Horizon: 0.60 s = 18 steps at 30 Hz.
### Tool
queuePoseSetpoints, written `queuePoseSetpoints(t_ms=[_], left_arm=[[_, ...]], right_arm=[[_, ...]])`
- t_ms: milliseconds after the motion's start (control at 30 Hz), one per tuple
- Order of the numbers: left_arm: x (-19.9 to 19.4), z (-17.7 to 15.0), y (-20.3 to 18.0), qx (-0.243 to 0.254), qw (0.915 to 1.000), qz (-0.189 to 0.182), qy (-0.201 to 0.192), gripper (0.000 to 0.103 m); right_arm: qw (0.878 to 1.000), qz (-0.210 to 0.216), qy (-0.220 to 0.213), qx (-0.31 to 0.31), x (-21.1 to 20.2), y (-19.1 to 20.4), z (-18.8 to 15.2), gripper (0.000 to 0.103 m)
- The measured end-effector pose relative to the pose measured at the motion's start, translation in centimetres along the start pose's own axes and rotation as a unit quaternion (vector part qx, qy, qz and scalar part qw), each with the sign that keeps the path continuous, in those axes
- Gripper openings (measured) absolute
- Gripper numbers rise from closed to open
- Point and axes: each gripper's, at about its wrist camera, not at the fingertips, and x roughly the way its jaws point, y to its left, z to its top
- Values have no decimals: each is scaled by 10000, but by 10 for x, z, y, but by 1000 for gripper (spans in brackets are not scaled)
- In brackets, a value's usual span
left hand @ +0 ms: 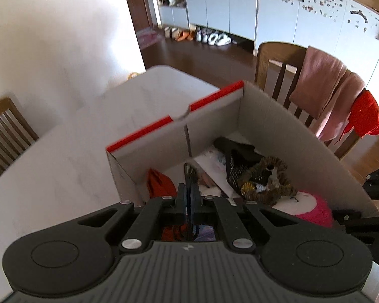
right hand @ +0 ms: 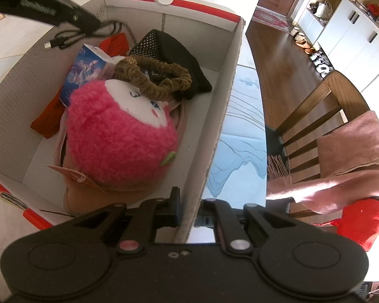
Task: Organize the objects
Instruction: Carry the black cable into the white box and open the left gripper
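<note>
Two tools work at a corrugated cardboard box [right hand: 222,116] on the pale tabletop [left hand: 63,156]. We see the left tool [left hand: 188,194] pinched tight on a thin black cable [right hand: 70,39] dangling over the box. The right tool [right hand: 189,202] clamps the box's wall. Inside lie a fuzzy round pink plush [right hand: 121,136] and a ruffled brown scrunchie [right hand: 151,78].

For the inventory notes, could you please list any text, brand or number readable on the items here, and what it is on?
No text can be read.
Picture booklet in the cardboard box: colourful print, any lettering blurred.
Box's red rim: a printed mark, unreadable.
Cupboard doors: small stickers, too small to read.
</note>
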Motion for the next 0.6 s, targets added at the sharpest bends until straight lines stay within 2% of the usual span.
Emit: queuePoseSetpoints(t_ms=[267, 367, 433, 533, 600], left_arm=[[14, 2, -4, -55, 9997, -130, 217, 2], [15, 2, -6, -4, 9996, -76, 281, 7], [13, 0, -5, -8, 9995, -118, 309, 12], [8, -4, -5, -4, 9995, -165, 280, 30], [2, -7, -4, -27, 9995, -188, 238, 48]], right_arm=[[10000, 5, 7, 4, 0, 1, 0, 7], [10000, 4, 6, 10, 0, 0, 0, 7], [10000, 4, 6, 4, 0, 0, 0, 7], [10000, 5, 6, 7, 0, 0, 0, 7], [10000, -4, 6, -1, 0, 0, -1, 7]])
